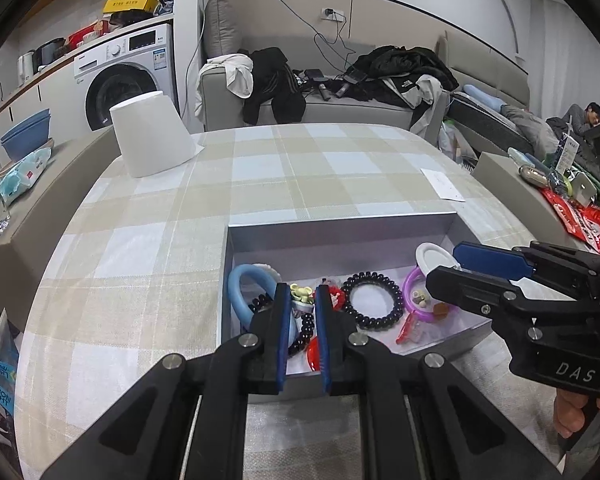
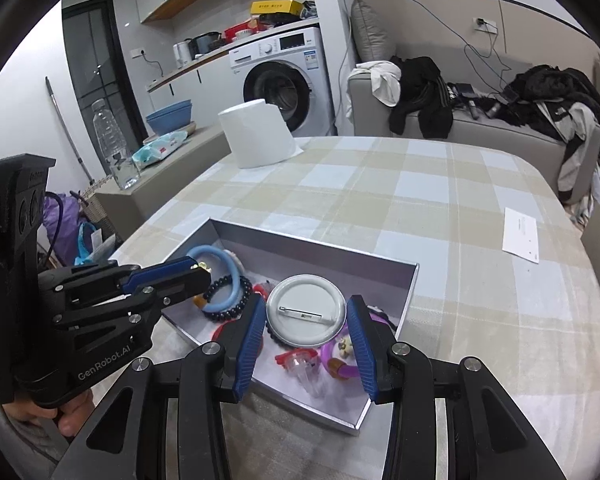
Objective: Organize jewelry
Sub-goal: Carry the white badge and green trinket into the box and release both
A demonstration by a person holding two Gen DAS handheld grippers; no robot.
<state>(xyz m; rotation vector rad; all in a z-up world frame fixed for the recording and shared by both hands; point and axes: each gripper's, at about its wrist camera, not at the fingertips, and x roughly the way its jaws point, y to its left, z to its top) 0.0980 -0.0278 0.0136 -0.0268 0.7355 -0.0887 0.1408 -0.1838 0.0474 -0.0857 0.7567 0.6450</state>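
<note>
A silver box [image 1: 340, 226] [image 2: 320, 250] on the checked table holds jewelry. My left gripper [image 1: 303, 300] [image 2: 198, 268] is shut on a small hair clip with a green mouse charm [image 1: 302, 294], just above the box's left part. My right gripper [image 2: 306, 316] [image 1: 446, 270] is open around a round white pin badge [image 2: 306, 316] [image 1: 434, 258], which stands tilted between the blue pads. In the box lie a light blue ring [image 1: 240, 284] [image 2: 216, 258], a black spiral hair tie [image 1: 374, 300], a purple ring [image 1: 414, 300] [image 2: 336, 354], black beads [image 2: 228, 308] and red clips [image 2: 296, 358].
A white paper roll [image 1: 150, 136] [image 2: 258, 136] stands at the table's far left. A white card [image 1: 442, 184] [image 2: 520, 234] lies at the far right. A sofa with clothes [image 1: 340, 84] is behind the table, a side ledge with a bottle [image 2: 112, 144] to the left.
</note>
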